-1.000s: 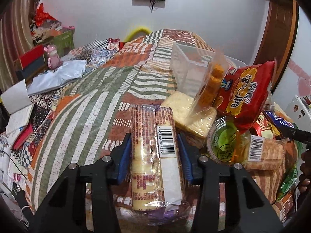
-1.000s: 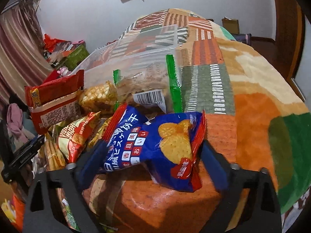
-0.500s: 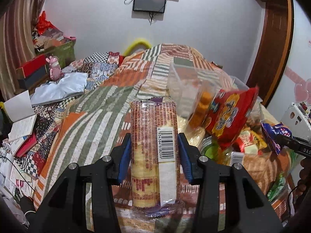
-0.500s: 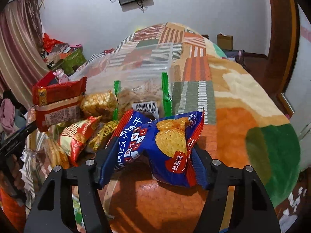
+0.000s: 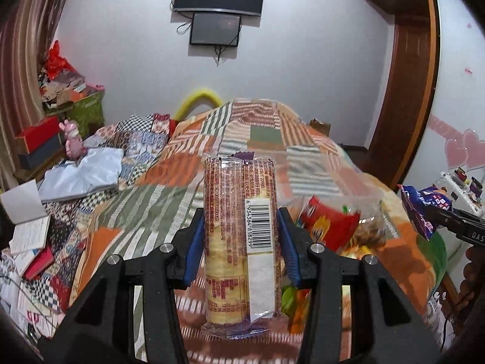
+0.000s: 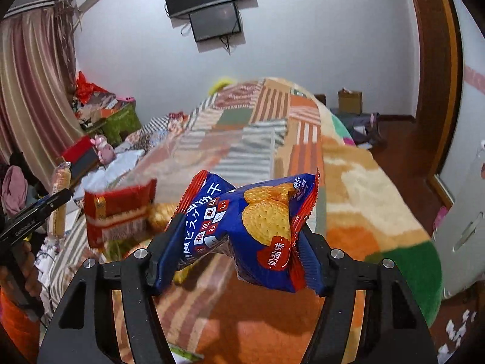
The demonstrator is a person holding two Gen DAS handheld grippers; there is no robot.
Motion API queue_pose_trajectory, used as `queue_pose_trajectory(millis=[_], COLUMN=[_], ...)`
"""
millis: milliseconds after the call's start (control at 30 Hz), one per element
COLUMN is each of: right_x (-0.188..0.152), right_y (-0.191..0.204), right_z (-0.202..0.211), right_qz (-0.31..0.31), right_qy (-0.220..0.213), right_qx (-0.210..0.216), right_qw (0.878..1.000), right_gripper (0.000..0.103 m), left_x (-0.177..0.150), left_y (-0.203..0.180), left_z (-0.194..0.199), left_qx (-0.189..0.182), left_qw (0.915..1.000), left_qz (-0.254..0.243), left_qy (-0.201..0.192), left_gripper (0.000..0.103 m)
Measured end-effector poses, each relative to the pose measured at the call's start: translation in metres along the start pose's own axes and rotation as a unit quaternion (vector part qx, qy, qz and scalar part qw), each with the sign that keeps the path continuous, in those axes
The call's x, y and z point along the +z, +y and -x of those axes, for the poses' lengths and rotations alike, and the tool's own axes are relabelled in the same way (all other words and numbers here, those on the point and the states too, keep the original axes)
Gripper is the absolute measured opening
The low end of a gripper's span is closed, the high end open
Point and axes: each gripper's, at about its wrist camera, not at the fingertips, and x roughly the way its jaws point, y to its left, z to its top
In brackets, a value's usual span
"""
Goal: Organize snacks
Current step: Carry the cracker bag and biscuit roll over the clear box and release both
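Observation:
My left gripper (image 5: 239, 245) is shut on a long clear-wrapped cracker roll (image 5: 239, 242) with a barcode, held upright above the bed. My right gripper (image 6: 239, 242) is shut on a blue biscuit packet (image 6: 245, 230) with red edges, also lifted off the bed. The blue packet also shows at the right edge of the left wrist view (image 5: 424, 209), and the cracker roll at the left of the right wrist view (image 6: 59, 200). A pile of snacks lies below, with a red bag (image 6: 116, 212) and a clear plastic box (image 5: 342, 194).
A patchwork blanket (image 5: 151, 200) covers the bed. Books and papers (image 5: 27, 236) lie at the left. A white cabinet (image 6: 466, 230) stands at the right, a wooden door frame (image 5: 403, 97) behind, screens (image 5: 216, 9) on the wall.
Both grippers have risen with their snacks, so the snack pile and bed now sit lower and farther away. The right gripper's jaws closed in on the blue packet.

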Motion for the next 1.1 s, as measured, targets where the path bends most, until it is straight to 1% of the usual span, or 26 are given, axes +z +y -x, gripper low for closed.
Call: queue_pose_trajectory(millis=[333, 467, 600, 667, 833, 967, 1100], right_x=[0.036, 0.047, 0.053, 0.056, 0.057, 0.058, 0.057], right_y=[0.013, 0.017, 0.019, 0.019, 0.018, 0.021, 0.024], right_z=[-0.024, -0.040, -0.056, -0.066, -0.085, -0.103, -0.116], right_qz=[0.012, 0.015, 0.017, 0.018, 0.021, 0.028, 0.042], right_qy=[-0.031, -0.034, -0.029, -0.024, -0.008, 0.013, 0.034], right_qx=[0.017, 0.020, 0.023, 0.022, 0.024, 0.026, 0.023], right_qw=[0.999, 0.999, 0.999, 0.999, 0.999, 0.999, 0.998], right_gripper=[0.064, 0.064, 0.064, 0.065, 0.064, 0.064, 0.065], left_x=[0.034, 0.044, 0.054, 0.058, 0.066, 0.070, 0.072], left_y=[-0.012, -0.012, -0.012, -0.012, -0.014, -0.023, -0.030], left_z=[-0.037, -0.058, -0.083, -0.093, -0.110, -0.125, -0.143], left_qx=[-0.017, -0.012, -0.013, -0.018, -0.035, -0.050, -0.052], left_qw=[0.9998, 0.9997, 0.9991, 0.9987, 0.9976, 0.9958, 0.9934], left_qz=[-0.009, -0.013, -0.022, -0.022, -0.021, -0.028, -0.035], left_qy=[0.006, 0.014, 0.033, 0.043, 0.056, 0.072, 0.096], left_gripper=[0.046, 0.046, 0.046, 0.046, 0.046, 0.046, 0.046])
